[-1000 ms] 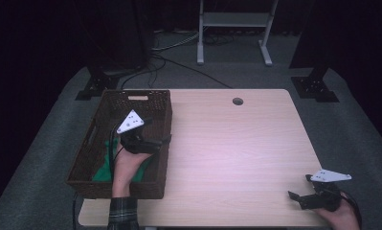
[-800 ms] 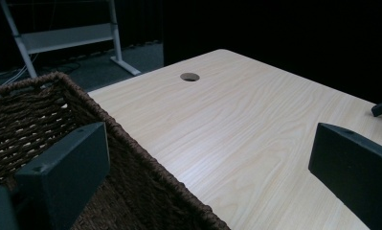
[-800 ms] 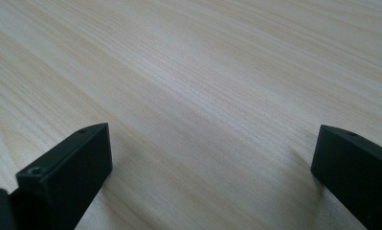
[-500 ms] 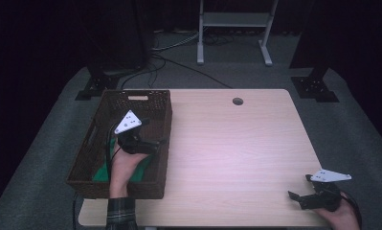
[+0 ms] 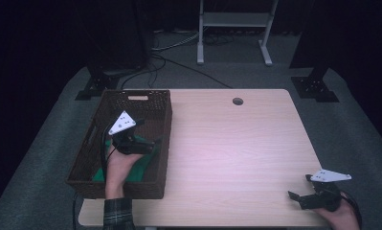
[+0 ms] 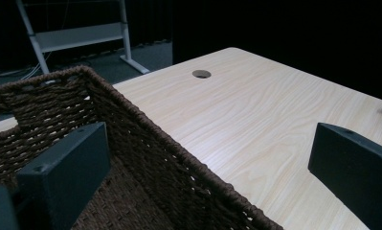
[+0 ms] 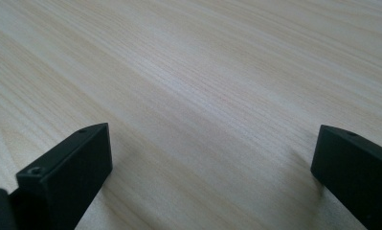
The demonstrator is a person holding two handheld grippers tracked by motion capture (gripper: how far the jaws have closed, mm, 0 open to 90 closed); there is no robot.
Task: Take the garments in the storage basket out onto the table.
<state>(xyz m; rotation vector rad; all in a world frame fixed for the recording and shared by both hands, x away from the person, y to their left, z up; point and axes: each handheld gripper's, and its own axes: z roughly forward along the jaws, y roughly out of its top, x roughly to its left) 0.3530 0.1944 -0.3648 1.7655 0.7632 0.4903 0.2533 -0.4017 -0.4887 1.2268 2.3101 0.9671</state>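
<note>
A dark brown wicker basket [image 5: 161,125] sat on the left part of the pale wooden table [image 5: 236,148], its long side running away from the person. Inside it lay a green cloth [image 5: 145,163], bunched toward the near end of the basket floor. The left gripper [image 5: 143,136] hung over the basket above that cloth, the person's left hand [image 5: 119,165] behind it and a plaid sleeve [image 5: 117,215] at the table's near edge. Its jaws stood wide apart with nothing between them; in the left gripper view one jaw was inside the basket and the other out over the tabletop, so the woven right wall [image 6: 179,163] ran between them. Whether the gripper touched the cloth I could not tell from where I stood.

The right gripper [image 5: 298,196] was at the near right corner of the table, well apart from the basket, held low by the right hand [image 5: 339,215]. In the right gripper view its jaws were also spread wide, close over the bare wood grain and gripping nothing. A round cable hole [image 5: 237,101] marked the far middle of the tabletop.
</note>
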